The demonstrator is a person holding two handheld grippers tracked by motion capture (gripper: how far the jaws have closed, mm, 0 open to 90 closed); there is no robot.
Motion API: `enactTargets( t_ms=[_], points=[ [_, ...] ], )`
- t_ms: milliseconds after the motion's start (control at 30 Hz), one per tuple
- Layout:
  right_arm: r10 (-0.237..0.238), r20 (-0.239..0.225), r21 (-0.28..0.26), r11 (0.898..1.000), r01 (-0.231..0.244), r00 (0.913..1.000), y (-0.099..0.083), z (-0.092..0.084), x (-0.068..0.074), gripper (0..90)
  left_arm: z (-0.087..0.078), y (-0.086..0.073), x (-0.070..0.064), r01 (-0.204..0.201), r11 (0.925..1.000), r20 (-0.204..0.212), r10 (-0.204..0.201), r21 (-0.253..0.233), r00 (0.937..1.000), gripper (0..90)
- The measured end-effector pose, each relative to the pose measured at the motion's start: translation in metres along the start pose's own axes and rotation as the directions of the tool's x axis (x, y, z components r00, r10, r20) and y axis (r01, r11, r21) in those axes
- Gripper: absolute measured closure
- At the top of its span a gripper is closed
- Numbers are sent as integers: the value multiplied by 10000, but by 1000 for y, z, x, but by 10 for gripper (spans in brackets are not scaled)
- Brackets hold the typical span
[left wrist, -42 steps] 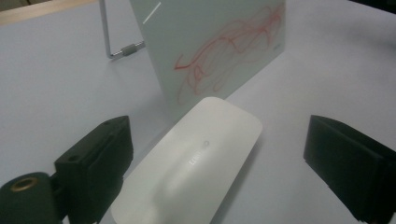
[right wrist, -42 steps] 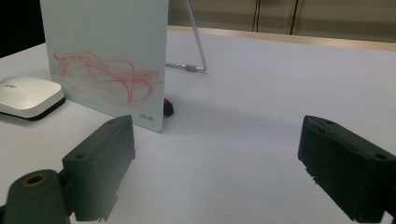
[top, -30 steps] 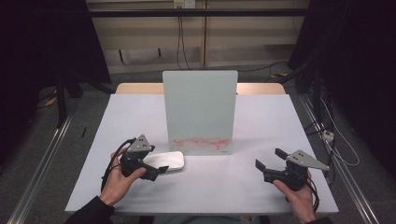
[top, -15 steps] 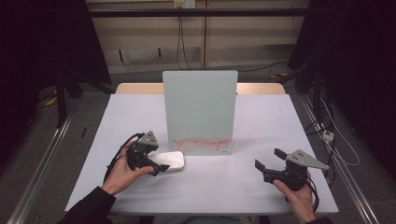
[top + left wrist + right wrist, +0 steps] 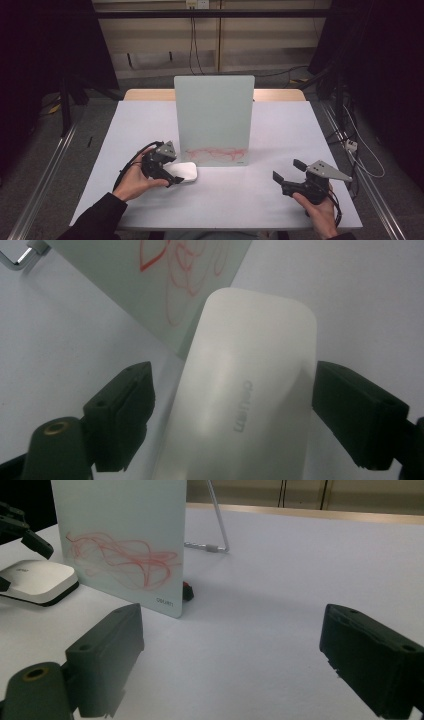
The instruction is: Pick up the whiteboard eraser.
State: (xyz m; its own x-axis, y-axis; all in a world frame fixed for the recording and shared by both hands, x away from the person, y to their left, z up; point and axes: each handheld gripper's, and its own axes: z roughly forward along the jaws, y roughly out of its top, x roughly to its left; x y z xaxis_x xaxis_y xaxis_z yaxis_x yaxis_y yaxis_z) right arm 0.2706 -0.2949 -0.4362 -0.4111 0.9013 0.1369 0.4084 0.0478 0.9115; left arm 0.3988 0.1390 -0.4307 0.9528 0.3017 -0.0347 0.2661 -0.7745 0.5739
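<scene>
My left gripper [image 5: 172, 176] straddles the white eraser [image 5: 184, 172], lower left of centre in the high view on the worktop [image 5: 280, 130]; the jaws have just been closing, one pad touching, the other apart. It lies just beside the scribbled board [image 5: 214, 120]. My right gripper [image 5: 289, 171] stands open, empty.

Obscured and cropped items

White eraser [image 5: 245, 390]: near end cut off by the left gripper view's bottom edge; contact with the jaw pads cannot be confirmed. Glass board [image 5: 120, 540]: top cropped in the right gripper view; red scribbles [image 5: 216, 154] illegible.
</scene>
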Motion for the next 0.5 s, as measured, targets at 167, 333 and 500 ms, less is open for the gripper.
enactTargets(
  t_ms=[167, 333, 500],
  points=[
    [28, 94, 4, 10000, -28, 10000, 0, 0, -1, 102, 3, 2, -4, -383, 9989, 190, 377, 278, 9991, 236],
    [9, 83, 18, 10000, -9, 10000, 0, 0, -1, 101, 5, 2, -2, -623, 9973, 226, 615, 384, 9979, 258],
    [5, 80, 30, 10000, -5, 10000, 0, 0, -1, 101, 6, 2, -2, -697, 9962, 250, 685, 530, 9973, 263]
  ],
)
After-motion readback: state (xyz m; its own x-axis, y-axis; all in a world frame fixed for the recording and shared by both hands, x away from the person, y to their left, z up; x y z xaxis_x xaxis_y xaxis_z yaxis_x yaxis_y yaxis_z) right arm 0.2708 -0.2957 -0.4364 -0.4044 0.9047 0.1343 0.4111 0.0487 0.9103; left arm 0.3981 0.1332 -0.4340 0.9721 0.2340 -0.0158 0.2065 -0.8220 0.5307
